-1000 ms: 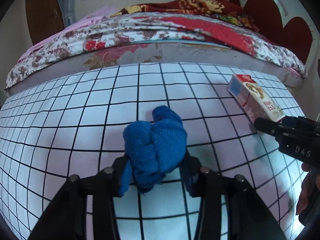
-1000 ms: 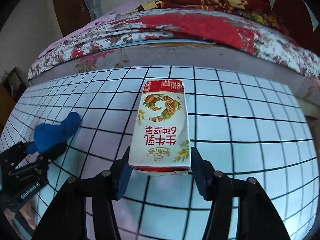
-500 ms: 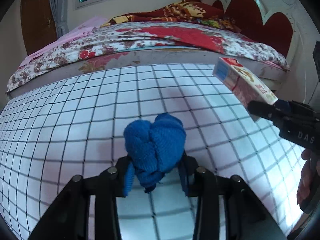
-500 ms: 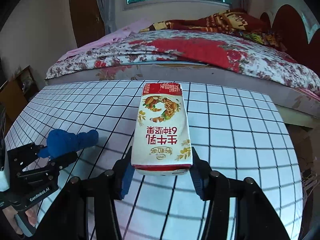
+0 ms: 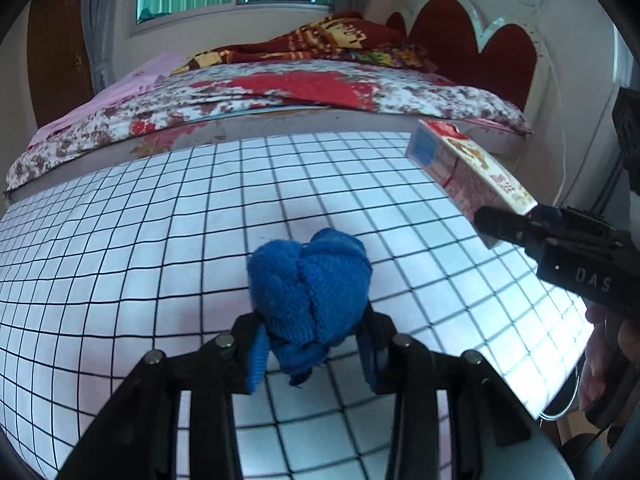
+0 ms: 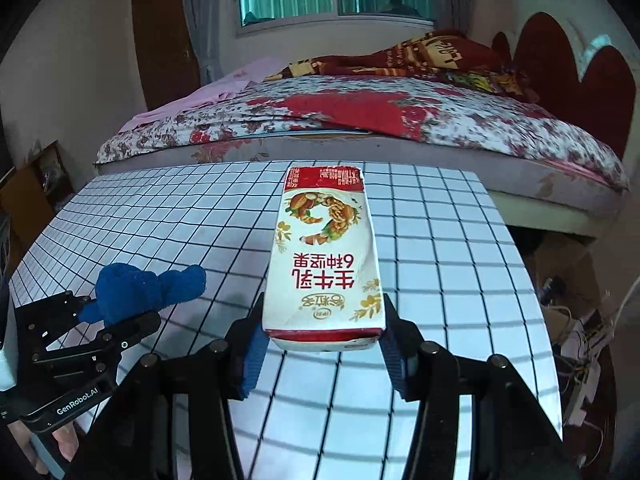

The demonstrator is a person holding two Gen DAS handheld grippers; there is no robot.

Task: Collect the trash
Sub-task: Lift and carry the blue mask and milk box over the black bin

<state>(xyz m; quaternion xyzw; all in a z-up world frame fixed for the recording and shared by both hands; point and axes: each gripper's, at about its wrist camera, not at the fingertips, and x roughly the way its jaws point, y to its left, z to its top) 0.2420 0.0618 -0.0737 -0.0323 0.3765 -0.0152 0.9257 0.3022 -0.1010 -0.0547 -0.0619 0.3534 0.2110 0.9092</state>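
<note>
My left gripper [image 5: 312, 350] is shut on a bunched blue knitted cloth [image 5: 308, 292], held above the white table with a black grid [image 5: 160, 240]. The same cloth [image 6: 148, 288] shows at the lower left of the right wrist view, in the left gripper [image 6: 120, 316]. My right gripper [image 6: 320, 356] is shut on the bottom end of a white and red milk carton [image 6: 326, 256], lifted off the table [image 6: 440, 240]. In the left wrist view the carton [image 5: 464, 168] sticks up at the right, held by the right gripper [image 5: 516, 226].
A bed with a floral cover [image 5: 280, 96] runs along the far side of the table, with a red headboard [image 5: 472, 40] at the right. Cables and clutter [image 6: 576, 320] lie on the floor off the table's right edge. A brown door [image 6: 160, 40] stands at the back left.
Both grippers have pulled back from the bed and risen, carrying the cloth and the carton; more of the room and the table's edges now show.
</note>
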